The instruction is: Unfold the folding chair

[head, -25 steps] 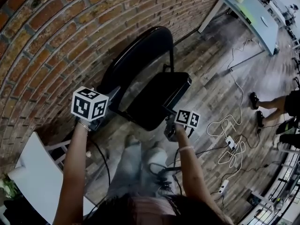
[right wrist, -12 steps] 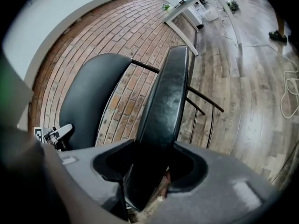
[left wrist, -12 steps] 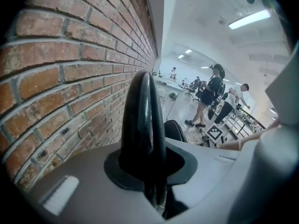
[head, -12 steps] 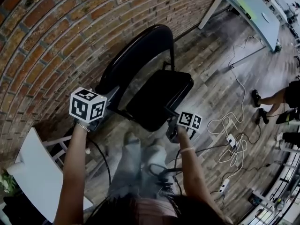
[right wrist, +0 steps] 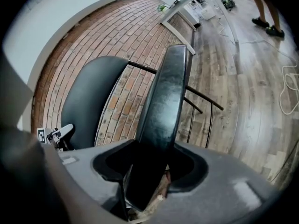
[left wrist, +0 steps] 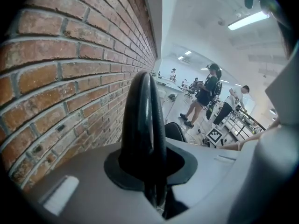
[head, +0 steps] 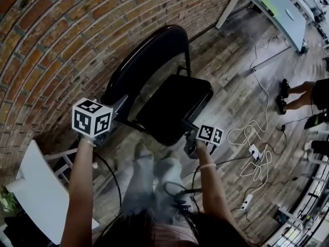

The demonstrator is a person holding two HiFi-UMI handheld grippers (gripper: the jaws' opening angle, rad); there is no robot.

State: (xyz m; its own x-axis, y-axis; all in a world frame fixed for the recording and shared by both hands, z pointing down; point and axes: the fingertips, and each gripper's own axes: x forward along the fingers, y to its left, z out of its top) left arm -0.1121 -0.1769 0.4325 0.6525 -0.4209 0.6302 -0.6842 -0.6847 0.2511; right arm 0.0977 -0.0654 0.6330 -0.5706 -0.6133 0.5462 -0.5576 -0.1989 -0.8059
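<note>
A black folding chair stands partly open against the brick wall [head: 46,50]. Its curved backrest [head: 139,60] leans on the wall and its padded seat [head: 177,104] tilts out towards me. My left gripper [head: 118,108] is shut on the backrest's side edge, which rises as a black blade [left wrist: 142,125] out of the jaws of the left gripper [left wrist: 154,190]. My right gripper [head: 187,129] is shut on the seat's front edge. In the right gripper view the seat [right wrist: 163,101] runs edge-on out of the right gripper [right wrist: 149,190], with the backrest [right wrist: 88,101] behind.
A white table [head: 41,189] stands at lower left, close to my left arm. Cables and a power strip [head: 254,156] lie on the wooden floor to the right. A grey table [head: 272,9] is at top right, and a person's feet [head: 282,94] are beyond the cables.
Both hands have shifted a little: the left with the backrest edge down and to the left, the right with the seat's front edge down and to the right. The seat has swung out slightly.
</note>
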